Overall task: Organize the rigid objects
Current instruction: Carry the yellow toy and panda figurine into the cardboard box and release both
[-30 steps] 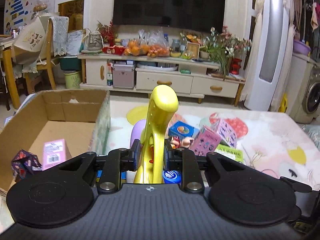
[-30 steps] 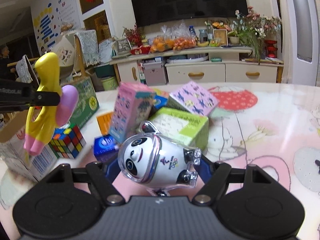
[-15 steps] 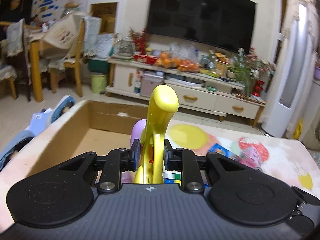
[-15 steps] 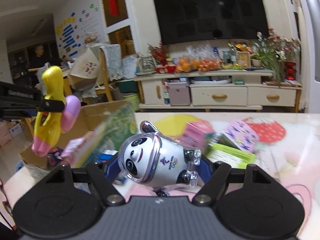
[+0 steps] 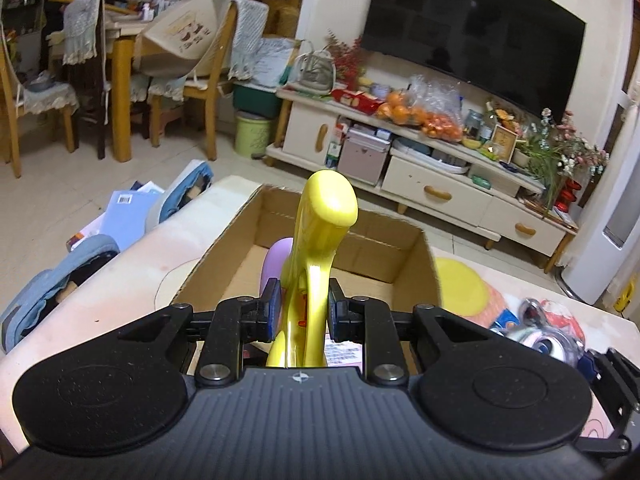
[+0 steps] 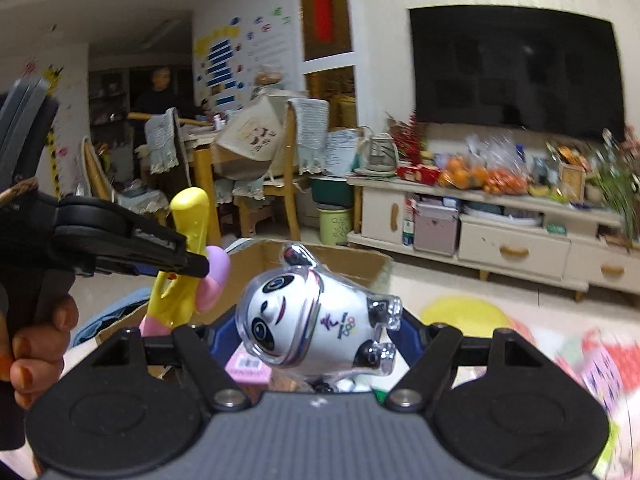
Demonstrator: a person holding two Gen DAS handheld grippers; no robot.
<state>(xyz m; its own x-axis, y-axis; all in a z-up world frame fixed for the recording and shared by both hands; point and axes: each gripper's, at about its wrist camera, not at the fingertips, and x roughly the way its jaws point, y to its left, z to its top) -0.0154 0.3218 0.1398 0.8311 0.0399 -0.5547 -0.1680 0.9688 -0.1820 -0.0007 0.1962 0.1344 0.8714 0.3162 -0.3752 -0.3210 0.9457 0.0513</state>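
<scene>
My left gripper (image 5: 302, 314) is shut on a yellow toy with a purple and pink part (image 5: 320, 240) and holds it above the open cardboard box (image 5: 416, 256). The same toy (image 6: 188, 256) and left gripper (image 6: 192, 266) show at the left of the right wrist view. My right gripper (image 6: 316, 332) is shut on a panda mascot figure in a clear shell (image 6: 312, 316), held above the box's near edge (image 6: 360, 260). A pink box (image 6: 248, 366) lies inside the cardboard box.
A table with a pink patterned cloth (image 5: 464, 292) carries the box. Blue cushioned chairs (image 5: 80, 264) stand to the left. A TV cabinet (image 5: 432, 184) and dining chairs (image 5: 208, 80) are behind. The panda figure also shows at the right of the left wrist view (image 5: 548, 340).
Both grippers have swung left and up from the pile of toys to over the cardboard box, each still holding its toy.
</scene>
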